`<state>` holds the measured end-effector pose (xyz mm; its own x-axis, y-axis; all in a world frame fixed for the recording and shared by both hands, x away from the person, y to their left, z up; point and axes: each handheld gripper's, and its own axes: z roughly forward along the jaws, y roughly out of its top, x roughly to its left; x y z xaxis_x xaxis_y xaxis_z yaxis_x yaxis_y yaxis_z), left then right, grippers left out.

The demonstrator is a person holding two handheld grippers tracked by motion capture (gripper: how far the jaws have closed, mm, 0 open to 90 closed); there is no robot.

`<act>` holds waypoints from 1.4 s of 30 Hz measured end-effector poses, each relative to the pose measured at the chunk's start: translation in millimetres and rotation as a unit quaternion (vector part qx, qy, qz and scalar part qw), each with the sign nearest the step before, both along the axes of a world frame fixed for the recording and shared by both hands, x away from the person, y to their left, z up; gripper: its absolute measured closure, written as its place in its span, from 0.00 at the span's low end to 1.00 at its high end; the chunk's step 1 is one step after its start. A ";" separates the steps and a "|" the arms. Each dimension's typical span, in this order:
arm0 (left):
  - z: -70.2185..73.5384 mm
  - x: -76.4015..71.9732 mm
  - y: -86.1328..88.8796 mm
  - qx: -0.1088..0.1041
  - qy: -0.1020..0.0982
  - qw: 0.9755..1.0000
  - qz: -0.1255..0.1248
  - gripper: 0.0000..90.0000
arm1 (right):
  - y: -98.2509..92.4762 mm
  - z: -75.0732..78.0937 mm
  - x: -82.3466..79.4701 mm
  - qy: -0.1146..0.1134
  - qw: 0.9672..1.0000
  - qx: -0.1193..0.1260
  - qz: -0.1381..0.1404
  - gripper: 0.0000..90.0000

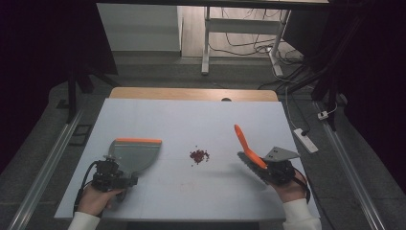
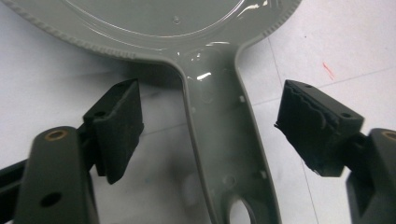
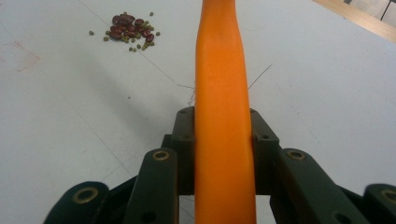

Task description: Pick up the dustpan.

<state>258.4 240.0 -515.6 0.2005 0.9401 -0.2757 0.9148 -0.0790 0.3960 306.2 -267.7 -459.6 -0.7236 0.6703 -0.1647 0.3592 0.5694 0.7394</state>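
I hold a gripper in each hand at a white table [image 1: 191, 120]. My left gripper [image 1: 112, 179] is down by the grey dustpan [image 1: 134, 155], which lies flat on the table at my left side. It has an orange strip [image 1: 139, 141] along its far edge. In the left gripper view the dustpan's handle [image 2: 224, 140] runs between my two black pads [image 2: 119, 126]. The pads are apart and do not touch the handle, so this gripper is open with the handle in the gap.

My right gripper [image 1: 277, 171] is closed tight on the orange handle [image 3: 223, 116] of a little brush [image 1: 251, 155]. The brush sits at my right side, with its handle tilted up and away from me.

A small heap of red and green beans [image 1: 199, 155] lies on the table between the dustpan and the brush, well apart from both.
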 end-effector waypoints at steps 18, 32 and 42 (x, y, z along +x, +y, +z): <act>-6.0 8.6 0.9 -0.026 0.000 0.999 0.025 0.56 | -0.1 -1.7 -0.4 -0.008 1.000 -0.016 -0.007 0.78; -5.8 9.0 3.7 -0.029 -0.001 0.999 0.032 0.69 | -0.5 -2.4 -0.4 -0.010 1.000 -0.022 -0.006 0.78; -6.5 8.7 7.7 -0.037 -0.013 0.999 0.021 0.69 | -0.1 -2.9 0.0 -0.011 1.000 -0.023 -0.005 0.78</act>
<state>267.2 247.7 -522.1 0.1696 0.9252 -0.3395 0.9060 -0.0107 0.4232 306.2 -267.8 -462.5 -0.7132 0.6685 -0.2109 0.3495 0.5999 0.7197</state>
